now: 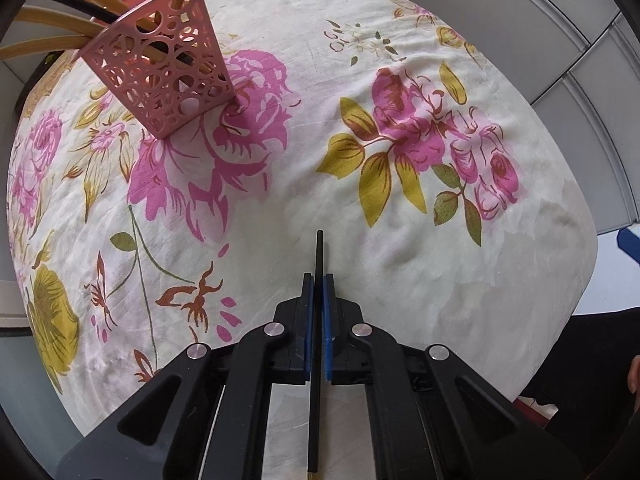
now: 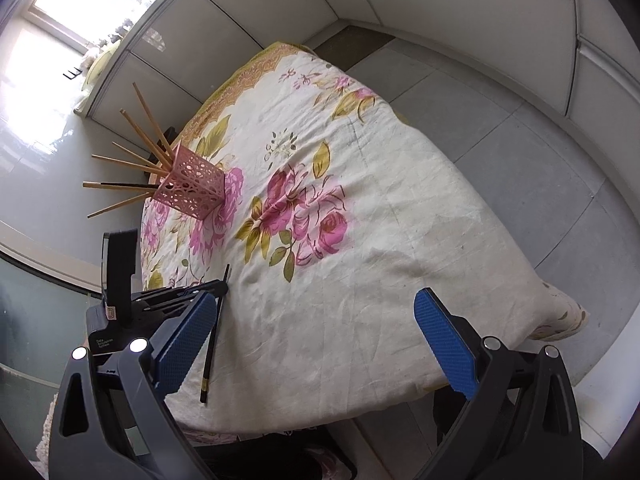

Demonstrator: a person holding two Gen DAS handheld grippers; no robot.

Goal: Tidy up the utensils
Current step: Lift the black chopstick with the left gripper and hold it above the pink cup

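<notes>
The left claw (image 1: 319, 280) is clamped on a black chopstick (image 1: 319, 252), its blue pads (image 1: 329, 320) pressing either side while the stick's tip pokes out just ahead of them over the flowered cloth (image 1: 400, 240). The pink holder (image 1: 164, 64), already stuffed with wooden chopsticks (image 1: 52, 24), stands well ahead and to the left of that claw. The right claw (image 2: 324, 332) hangs wide and empty above the cloth, with the left claw and its chopstick just beside its left finger.

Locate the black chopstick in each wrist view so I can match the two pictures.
Left wrist: black chopstick at lower centre, clamped between the left gripper pads.
Right wrist: lower left, lying along the cloth, its far end in that gripper.
Shared landmark: pink holder.
</notes>
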